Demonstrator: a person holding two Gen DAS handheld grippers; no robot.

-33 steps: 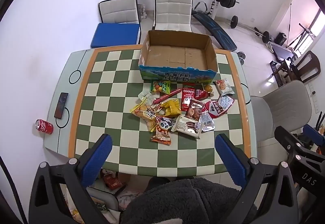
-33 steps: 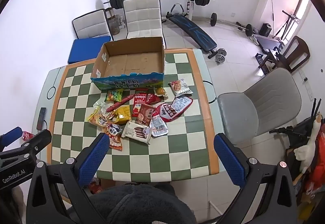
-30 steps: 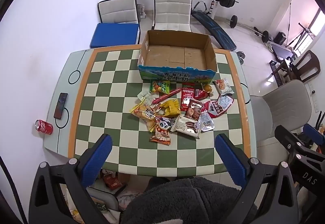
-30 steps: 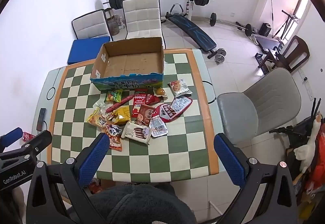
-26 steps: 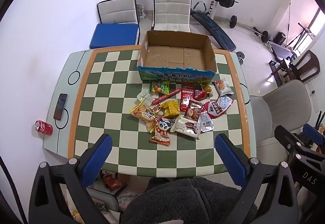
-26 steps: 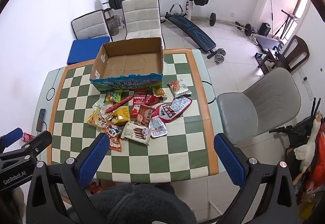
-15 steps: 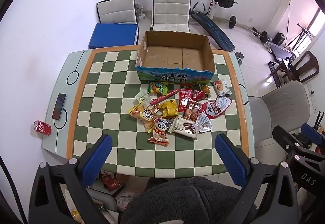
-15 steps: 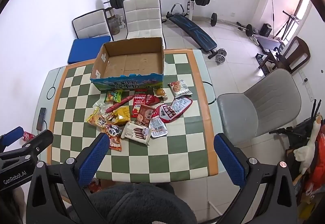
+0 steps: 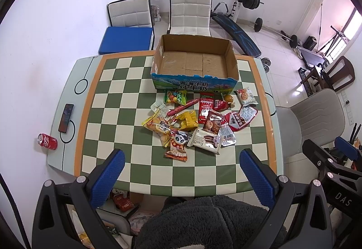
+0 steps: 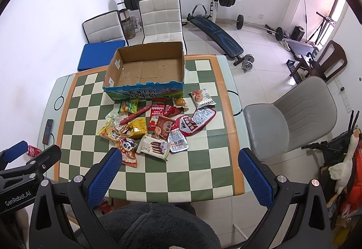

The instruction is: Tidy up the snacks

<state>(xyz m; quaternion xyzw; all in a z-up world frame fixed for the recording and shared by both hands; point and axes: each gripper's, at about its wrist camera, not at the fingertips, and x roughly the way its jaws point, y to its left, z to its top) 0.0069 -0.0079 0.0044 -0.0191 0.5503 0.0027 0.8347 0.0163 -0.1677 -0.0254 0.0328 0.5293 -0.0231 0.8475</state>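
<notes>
At the centre of both frames, a heap of snack packets [image 9: 194,120] lies on a green-and-white checkered table [image 9: 117,95], just below an open cardboard box [image 9: 194,63] with nothing inside. The left gripper [image 9: 181,172] and right gripper [image 10: 178,170] hang above the table's near edge, jaws spread wide and holding nothing. A red soda can [image 9: 47,141] lies at the left edge beside a phone [image 9: 66,114].
</notes>
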